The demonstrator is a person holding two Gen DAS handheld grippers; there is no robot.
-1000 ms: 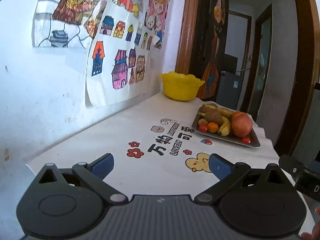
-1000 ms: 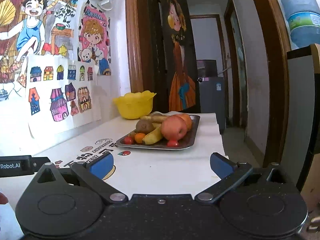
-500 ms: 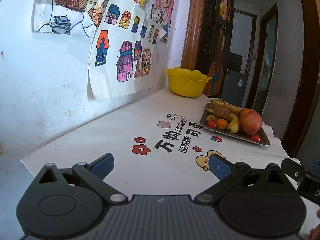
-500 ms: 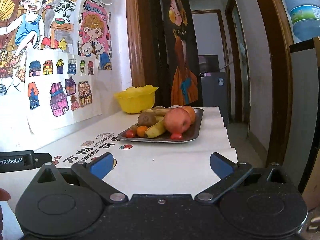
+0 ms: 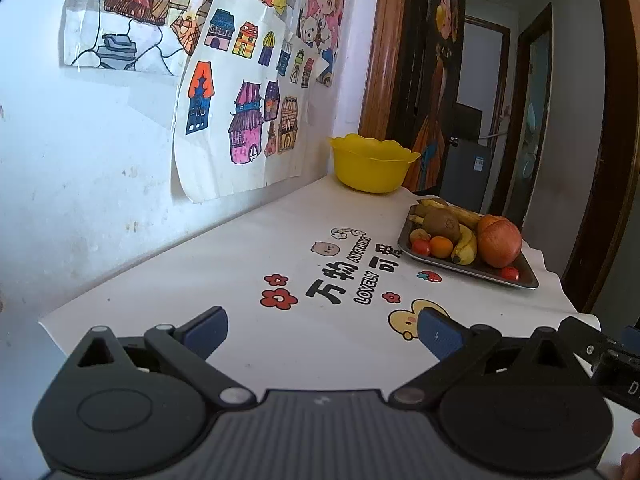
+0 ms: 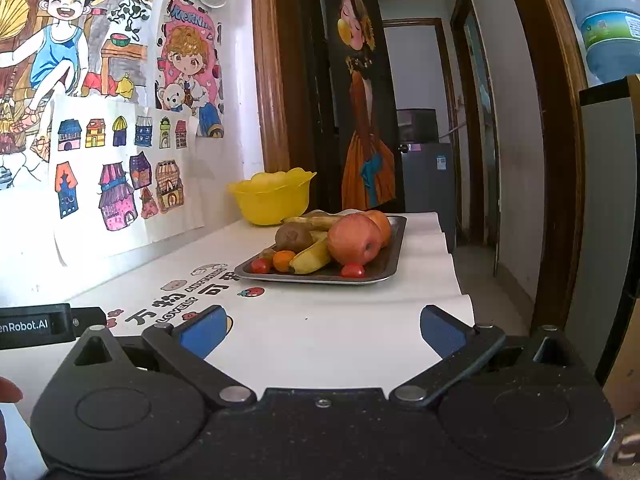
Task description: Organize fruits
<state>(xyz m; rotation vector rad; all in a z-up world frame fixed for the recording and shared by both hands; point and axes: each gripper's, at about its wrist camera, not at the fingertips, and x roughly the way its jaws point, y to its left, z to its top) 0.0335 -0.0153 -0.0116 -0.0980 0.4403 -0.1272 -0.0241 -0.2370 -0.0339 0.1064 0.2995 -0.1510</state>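
Note:
A metal tray [image 5: 525,277] [image 6: 394,254] sits on the white table at the far right. It holds a red apple [image 5: 499,245] [image 6: 354,239], a banana [image 5: 466,247] [image 6: 311,258], a kiwi [image 5: 441,224] [image 6: 293,237], a small orange [image 5: 441,247] [image 6: 283,260] and cherry tomatoes [image 5: 509,273] [image 6: 353,270]. An empty yellow bowl [image 5: 373,164] [image 6: 273,196] stands behind the tray by the wall. My left gripper [image 5: 322,334] and right gripper [image 6: 322,330] are both open and empty, over the table's near end, well short of the tray.
The table wears a white cloth with cartoon prints [image 5: 340,272]. A wall with drawings [image 5: 240,120] runs along the left. The table's right edge [image 6: 456,276] drops to a hallway floor. The other gripper shows at each view's side [image 5: 608,364] [image 6: 36,326].
Both grippers have moved a little forward toward the tray and bowl, which look slightly larger. Both stay open and empty.

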